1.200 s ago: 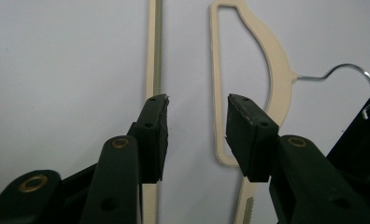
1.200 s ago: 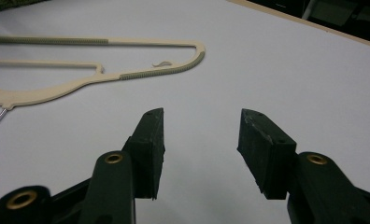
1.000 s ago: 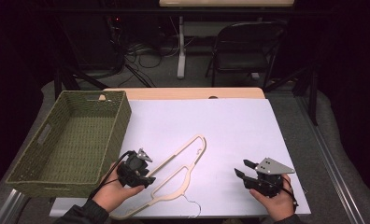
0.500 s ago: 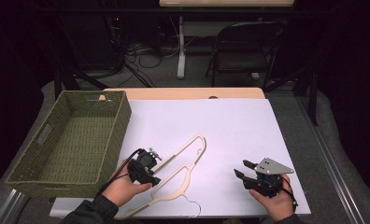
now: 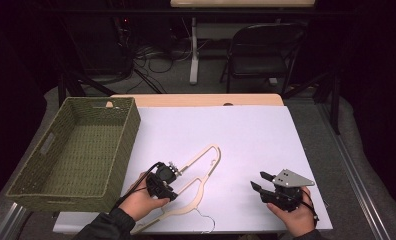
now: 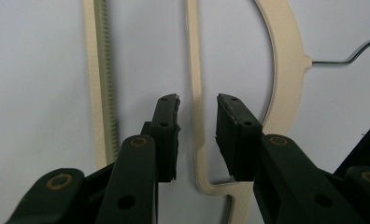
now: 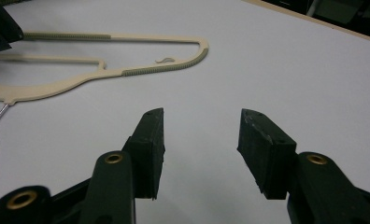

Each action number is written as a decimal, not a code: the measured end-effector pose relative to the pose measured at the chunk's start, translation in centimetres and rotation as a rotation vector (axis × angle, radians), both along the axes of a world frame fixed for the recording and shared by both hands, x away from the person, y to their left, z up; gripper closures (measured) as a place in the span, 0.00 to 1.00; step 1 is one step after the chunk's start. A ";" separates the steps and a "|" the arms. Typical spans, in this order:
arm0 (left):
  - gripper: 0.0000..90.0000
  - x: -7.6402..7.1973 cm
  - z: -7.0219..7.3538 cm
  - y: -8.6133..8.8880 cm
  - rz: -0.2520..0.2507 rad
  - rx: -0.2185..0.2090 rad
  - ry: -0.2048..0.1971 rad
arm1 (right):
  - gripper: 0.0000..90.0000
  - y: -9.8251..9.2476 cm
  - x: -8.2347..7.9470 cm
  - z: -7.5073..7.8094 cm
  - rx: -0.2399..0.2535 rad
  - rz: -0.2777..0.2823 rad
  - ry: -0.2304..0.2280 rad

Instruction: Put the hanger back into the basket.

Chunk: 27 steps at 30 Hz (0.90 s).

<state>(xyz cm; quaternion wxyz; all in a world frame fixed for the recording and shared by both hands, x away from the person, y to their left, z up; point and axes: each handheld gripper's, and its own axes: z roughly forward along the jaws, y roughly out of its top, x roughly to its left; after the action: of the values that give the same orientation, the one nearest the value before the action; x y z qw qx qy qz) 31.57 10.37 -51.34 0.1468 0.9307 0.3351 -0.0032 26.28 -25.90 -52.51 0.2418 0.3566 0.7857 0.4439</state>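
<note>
White table [image 5: 246,135], hanger being straddled.
Left gripper [image 6: 198,116] has just been closing astride the hanger [image 6: 195,84] bar, pads not yet touching; right gripper [image 7: 202,135] is held open, well apart.

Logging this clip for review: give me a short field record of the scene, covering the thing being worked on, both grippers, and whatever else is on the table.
work item: cream hanger, flat on the white table
left gripper: jaws have just been closing, astride the hanger's thin inner bar, pads not yet pressing
right gripper: open, nothing between the jaws, apart from the hanger
hanger hook: wire, near the table's front edge
other: green woven basket at the table's left side
</note>
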 end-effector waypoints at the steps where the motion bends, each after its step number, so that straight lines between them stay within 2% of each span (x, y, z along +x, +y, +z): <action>1: 0.78 0.0 -0.1 0.0 0.000 0.003 0.001 | 0.56 0.0 0.0 0.0 0.000 0.000 0.000; 12: 0.82 0.2 -1.1 -0.2 0.006 0.007 0.025 | 0.56 -0.1 0.0 0.0 -0.013 -0.004 0.011; 14: 0.83 0.1 -1.1 -0.3 0.004 0.010 0.023 | 0.56 0.0 0.1 -0.1 0.004 -0.001 0.001; 27: 0.92 -0.1 -1.2 -0.6 -0.019 0.046 0.008 | 0.56 -0.1 0.1 -0.1 0.001 -0.001 0.002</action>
<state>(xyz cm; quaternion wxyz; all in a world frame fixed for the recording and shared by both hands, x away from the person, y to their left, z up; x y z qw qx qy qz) 31.52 9.75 -52.58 0.1238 0.9369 0.3269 -0.0005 26.38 -25.98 -52.66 0.2412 0.3575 0.7855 0.4439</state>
